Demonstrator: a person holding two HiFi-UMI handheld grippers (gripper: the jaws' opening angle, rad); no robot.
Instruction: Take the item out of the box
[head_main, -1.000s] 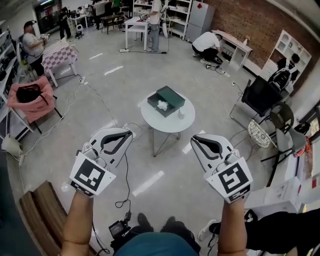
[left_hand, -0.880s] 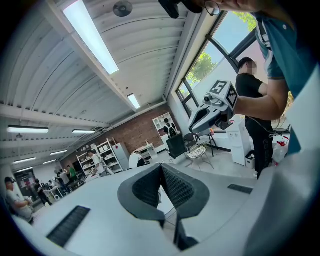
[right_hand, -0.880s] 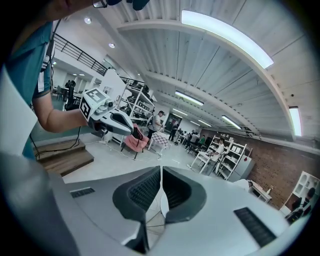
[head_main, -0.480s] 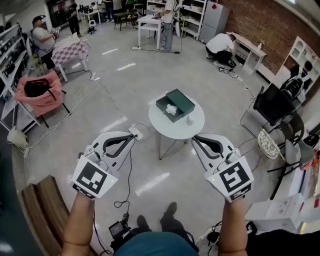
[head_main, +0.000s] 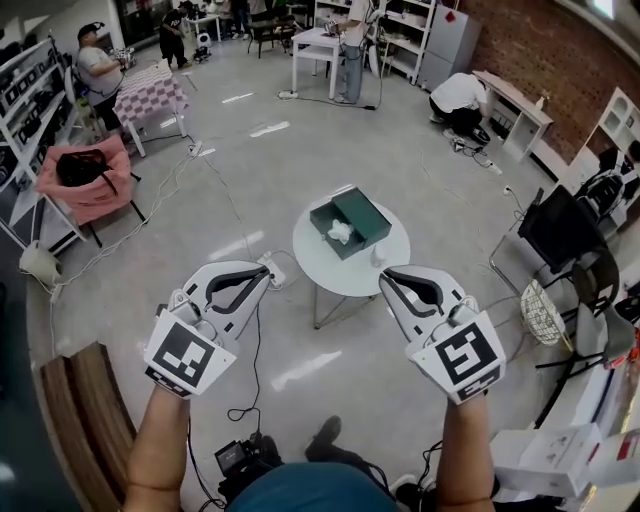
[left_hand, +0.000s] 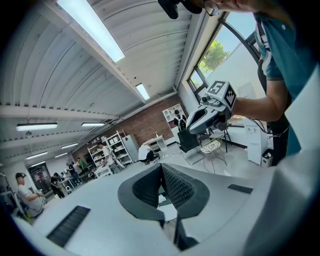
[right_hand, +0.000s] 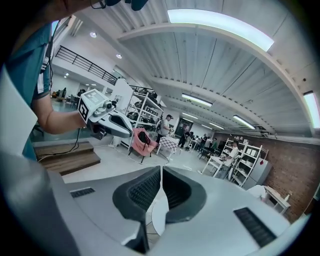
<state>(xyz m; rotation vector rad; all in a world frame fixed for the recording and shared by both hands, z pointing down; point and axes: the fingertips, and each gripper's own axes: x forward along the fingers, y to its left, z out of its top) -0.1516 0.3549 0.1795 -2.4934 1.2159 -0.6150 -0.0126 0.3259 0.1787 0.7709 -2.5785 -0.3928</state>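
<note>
A dark green open box (head_main: 348, 222) stands on a small round white table (head_main: 345, 272) ahead of me, with a white crumpled item (head_main: 340, 232) inside it. Both grippers are held up short of the table, well apart from the box. My left gripper (head_main: 262, 268) is shut and holds nothing; its ribbed pads meet in the left gripper view (left_hand: 161, 172). My right gripper (head_main: 385, 275) is likewise shut and empty, its tips (right_hand: 161, 175) over the table's near edge. A small white object (head_main: 378, 258) stands beside the box.
A power strip and cables (head_main: 270, 270) lie on the floor left of the table. Chairs (head_main: 560, 300) stand to the right, white cartons (head_main: 550, 455) at lower right, a wooden bench (head_main: 90, 420) at lower left. People work at the room's far end.
The table and box have come closer and sit lower in the head view as I walk toward them. Both grippers keep the same pose, still shut.
</note>
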